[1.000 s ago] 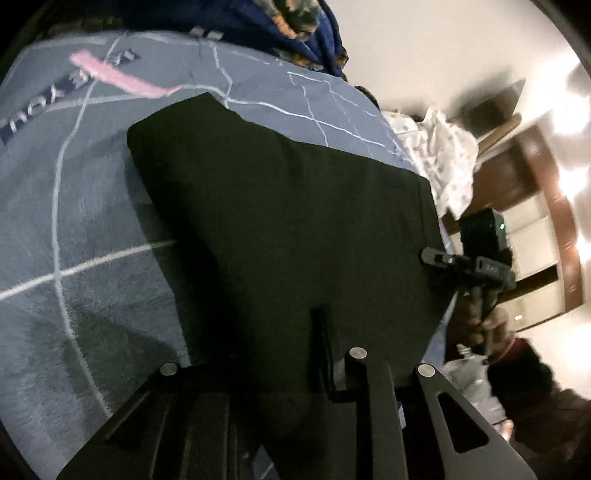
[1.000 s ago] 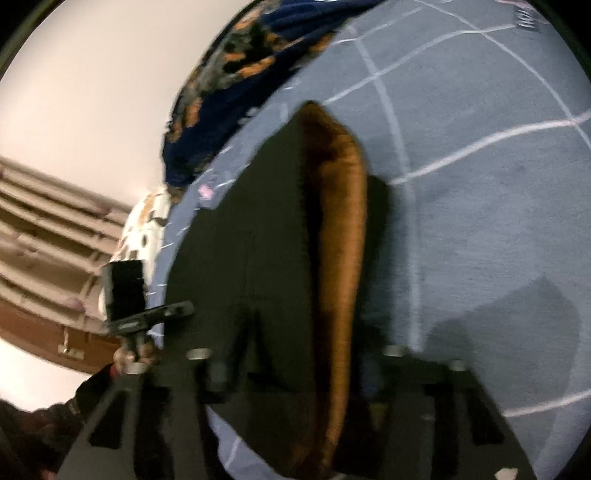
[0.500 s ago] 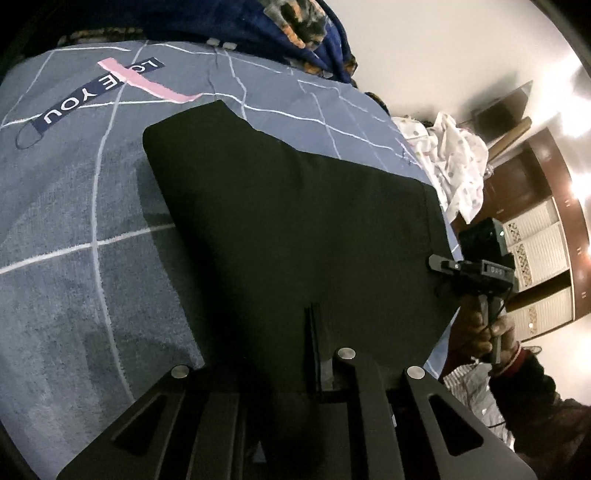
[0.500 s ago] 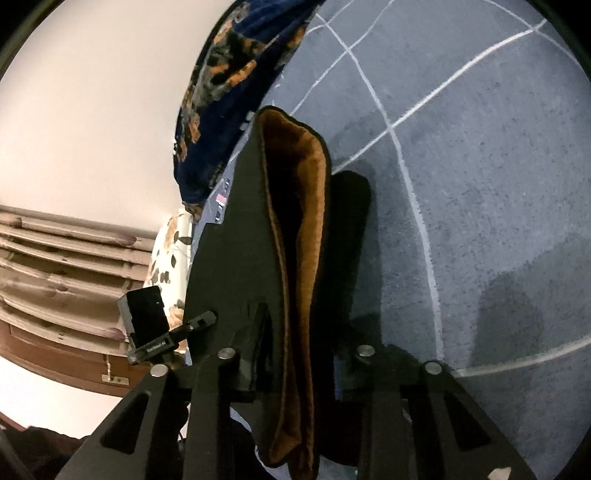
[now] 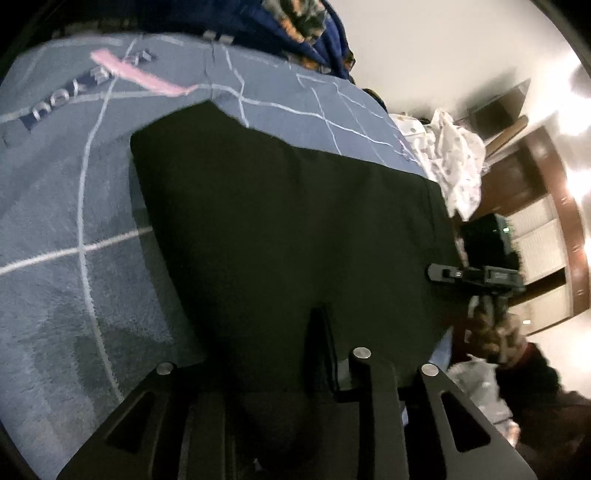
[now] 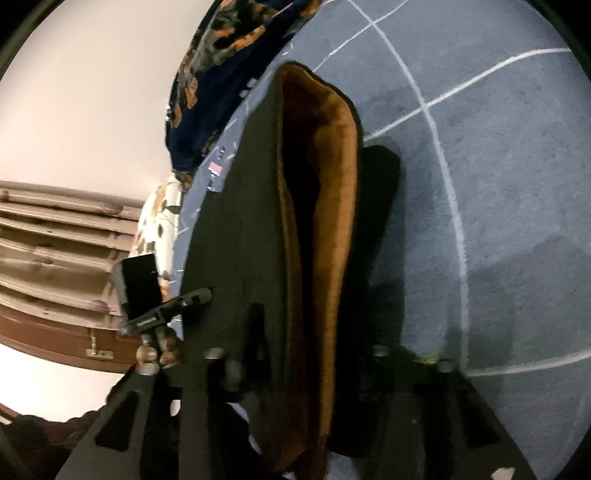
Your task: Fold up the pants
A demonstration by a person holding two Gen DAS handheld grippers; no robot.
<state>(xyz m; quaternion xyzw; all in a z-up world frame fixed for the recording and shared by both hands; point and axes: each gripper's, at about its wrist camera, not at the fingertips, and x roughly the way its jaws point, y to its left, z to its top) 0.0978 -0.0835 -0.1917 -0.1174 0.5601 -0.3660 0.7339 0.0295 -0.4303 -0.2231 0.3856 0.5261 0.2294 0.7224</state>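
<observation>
Pants [image 5: 295,229], black, spread wide across a grey-blue bedspread [image 5: 74,221] with white lines, far edge flat on the cloth, near edge drawn up toward both cameras

Left gripper [image 5: 280,354] pinching that near edge at one corner, fabric bunched between the fingers, jaws easing open yet pads apparently pressing on the cloth for now

Right gripper [image 6: 314,350] clamped partway on a much thicker bundle at the other corner: several layers, with the brown lining [image 6: 321,166] gaping open along the side, hence the wider stance of its jaws

Held at two corners, well apart, probably to keep the edge taut and level so that the layers travel together rather than sagging in the middle

Judged from the broad flat shape: one fold already in, near edge likely to be carried over toward the far one

Risk: thin pinch on the left slipping free as it loosens, or lining spilling out on the right and spoiling the fold

Beyond the far edge, a dark blue patterned blanket [image 5: 295,29], clear of the work
</observation>
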